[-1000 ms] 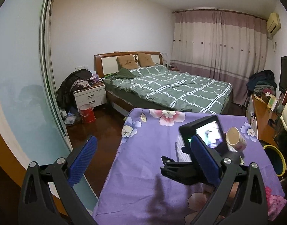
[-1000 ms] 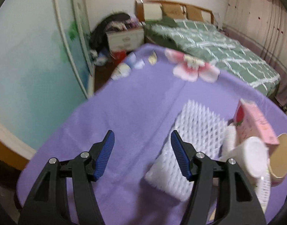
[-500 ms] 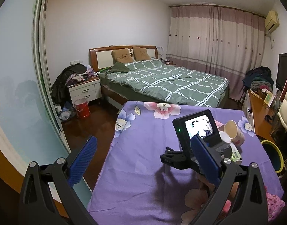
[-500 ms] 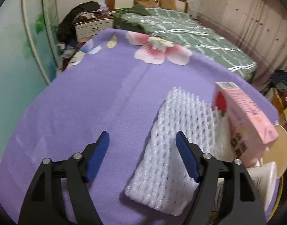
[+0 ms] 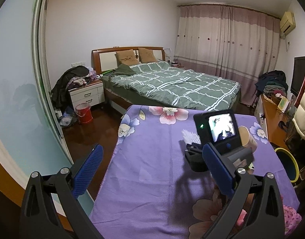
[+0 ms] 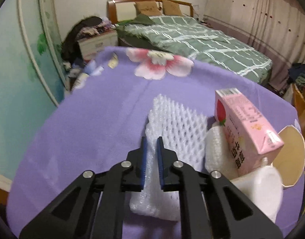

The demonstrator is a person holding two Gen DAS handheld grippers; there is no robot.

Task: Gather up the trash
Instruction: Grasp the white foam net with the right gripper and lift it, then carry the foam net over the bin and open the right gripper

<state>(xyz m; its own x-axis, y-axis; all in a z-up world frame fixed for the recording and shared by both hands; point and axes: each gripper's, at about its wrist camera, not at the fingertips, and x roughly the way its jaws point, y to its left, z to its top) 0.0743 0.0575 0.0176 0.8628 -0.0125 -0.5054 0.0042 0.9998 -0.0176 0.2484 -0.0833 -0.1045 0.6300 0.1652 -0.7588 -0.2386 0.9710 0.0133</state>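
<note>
Table w/ purple floral cloth (image 6: 88, 131): foam net (image 6: 176, 127), pink carton (image 6: 246, 125), paper cup (image 6: 291, 153) on it.

The right gripper (image 6: 151, 147) points steeply down, its blue pads pinched on white foam net (image 6: 178, 127). The left gripper (image 5: 152, 169) hovers with jaws wide apart and apparently empty.
</note>
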